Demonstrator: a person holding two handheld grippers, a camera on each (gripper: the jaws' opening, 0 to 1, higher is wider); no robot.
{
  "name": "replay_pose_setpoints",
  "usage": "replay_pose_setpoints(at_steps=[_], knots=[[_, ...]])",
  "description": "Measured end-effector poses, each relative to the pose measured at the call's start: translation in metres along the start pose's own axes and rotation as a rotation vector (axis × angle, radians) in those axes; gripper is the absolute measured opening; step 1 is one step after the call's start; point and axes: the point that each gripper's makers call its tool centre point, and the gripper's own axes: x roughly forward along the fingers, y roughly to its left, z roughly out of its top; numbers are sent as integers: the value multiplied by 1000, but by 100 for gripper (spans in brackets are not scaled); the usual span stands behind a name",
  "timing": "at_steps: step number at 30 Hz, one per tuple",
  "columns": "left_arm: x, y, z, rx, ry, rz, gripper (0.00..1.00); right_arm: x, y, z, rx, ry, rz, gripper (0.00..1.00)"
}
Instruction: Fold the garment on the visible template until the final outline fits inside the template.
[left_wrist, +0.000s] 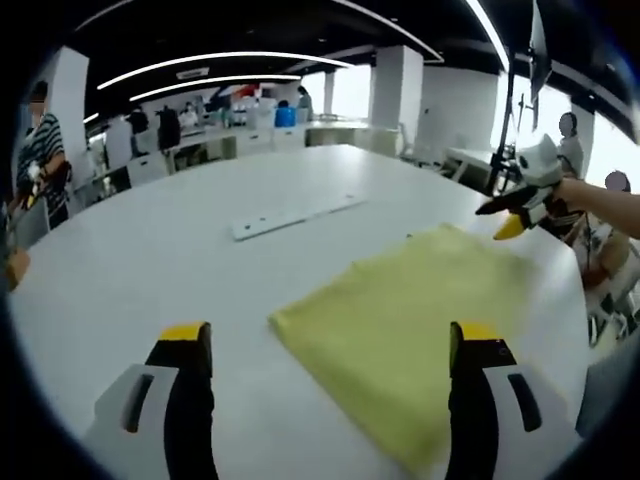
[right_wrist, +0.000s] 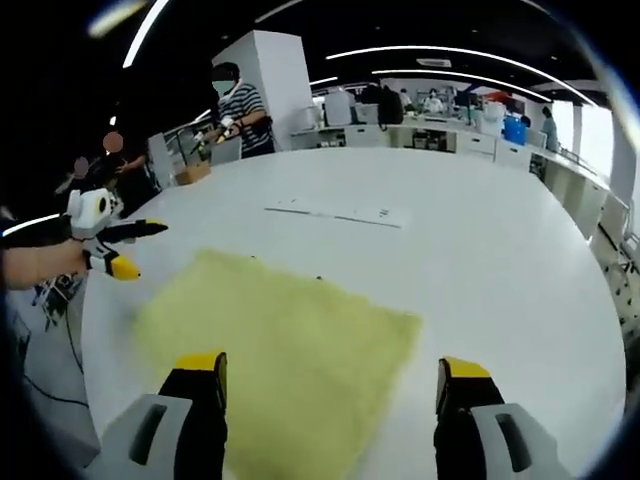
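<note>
Both tools, the left tool (left_wrist: 330, 345) and the right tool (right_wrist: 332, 380), hover wide apart and hold nothing above the yellow garment (left_wrist: 420, 320), which lies flat on the white table (left_wrist: 150, 260) at lower centre, below a white strip (left_wrist: 295, 215).

Yellow garment (right_wrist: 280, 350) near edge hidden behind right claw (right_wrist: 332, 385); template not discernible.

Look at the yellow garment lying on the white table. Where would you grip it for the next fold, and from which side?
Probably by a corner. The garment lies flat on the table, so only edges and corners offer anything to pinch. Its right corner sits just ahead of the open right gripper; come in low from that near side, one jaw sliding under the edge.
</note>
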Motion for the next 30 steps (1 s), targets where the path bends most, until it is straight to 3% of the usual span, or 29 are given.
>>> replay_pose_setpoints(at_steps=[15, 21, 30], knots=[[-34, -32, -37, -49, 27, -40, 96, -34, 27, -42, -20, 41, 47, 83], [-44, -44, -52, -75, 36, -58, 84, -42, 29, -59, -22, 59, 45, 74], [-52, -53, -71, -91, 75, -84, 60, -49, 31, -75, -17, 72, 47, 53]])
